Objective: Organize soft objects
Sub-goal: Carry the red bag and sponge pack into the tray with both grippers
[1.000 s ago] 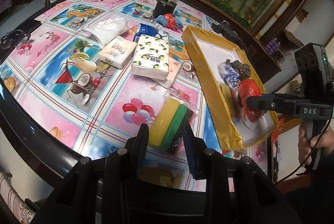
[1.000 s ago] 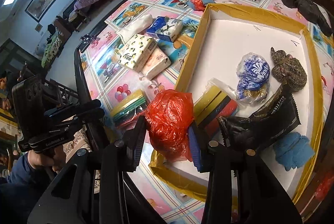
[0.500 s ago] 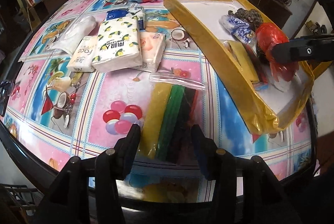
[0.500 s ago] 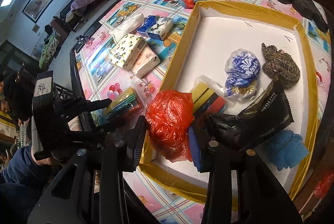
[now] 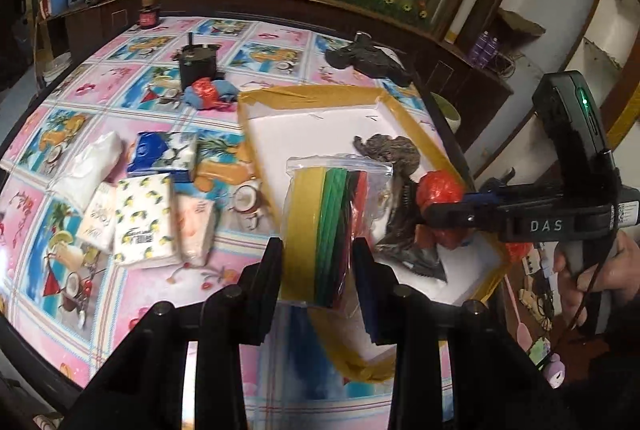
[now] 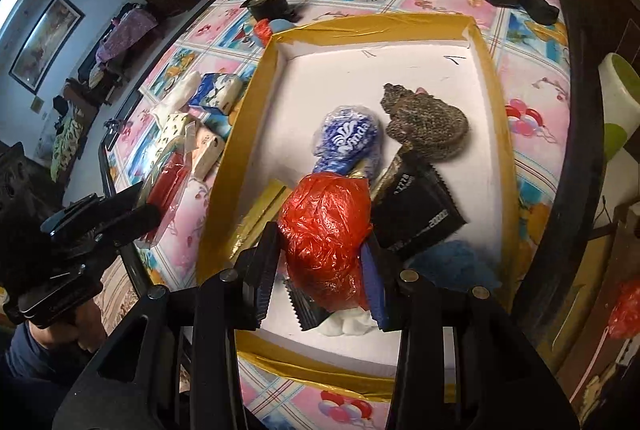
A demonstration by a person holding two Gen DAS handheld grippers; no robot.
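Above the table's near edge, the left gripper [image 5: 316, 266] was closing, its jaws already pressing the clear bag of coloured strips [image 5: 324, 230], whose long axis ran away along the fingers. Its likely destination, the yellow-rimmed tray [image 5: 256, 133], lay just to its right. Over that tray the right gripper [image 6: 320, 254] stood clamped on a red plastic bundle [image 6: 326, 226].

The red plastic bag [image 6: 326, 230] between the right gripper's fingers hides the near end of the yellow pack [image 6: 260, 207] and part of the black pouch [image 6: 416, 209]; the clear bag of coloured sheets [image 5: 326, 230] covers the tray [image 5: 404, 101] floor behind it; its lower edge is blurred; the pouch print is too small to read.
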